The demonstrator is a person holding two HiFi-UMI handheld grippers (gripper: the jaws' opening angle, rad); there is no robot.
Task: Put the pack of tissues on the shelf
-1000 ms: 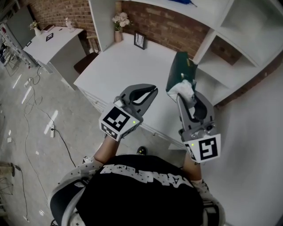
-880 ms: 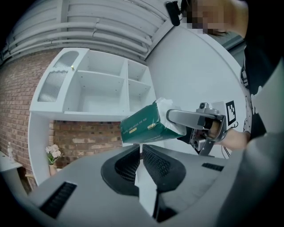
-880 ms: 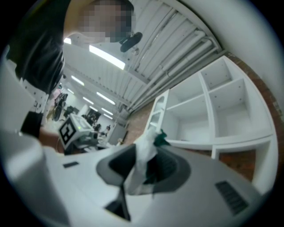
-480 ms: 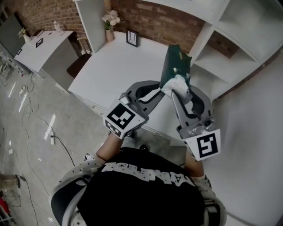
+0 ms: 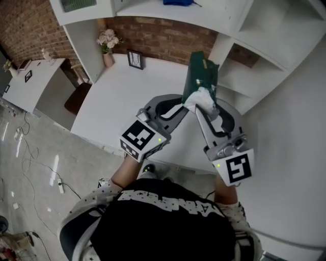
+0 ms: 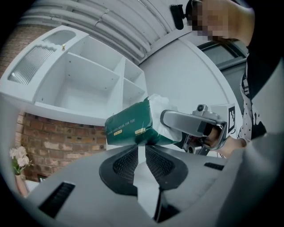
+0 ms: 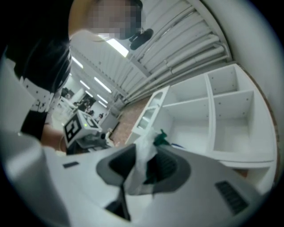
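The pack of tissues (image 5: 199, 76) is dark green with a crumpled white plastic end. It hangs upright in the air over the white desk (image 5: 122, 102), in front of the white shelf unit (image 5: 254, 71). My right gripper (image 5: 204, 99) is shut on its white end; in the right gripper view, white wrap and a bit of green (image 7: 160, 139) sit between the pads. My left gripper (image 5: 181, 104) is just left of the pack's lower end, jaws a narrow gap apart with nothing in them. In the left gripper view the pack (image 6: 131, 126) lies just beyond my jaw tips.
A small picture frame (image 5: 135, 59) and a vase of flowers (image 5: 108, 51) stand at the desk's back by the brick wall. A brown chair (image 5: 76, 99) and a white side table (image 5: 30, 84) are at left. The shelf's open compartments (image 6: 88, 84) are bare; something blue (image 5: 178, 2) lies on an upper board.
Both grippers have come together: the left one's tips now sit by the pack's lower end. The pack stays in the right gripper, and the shelf unit fills more of the view.
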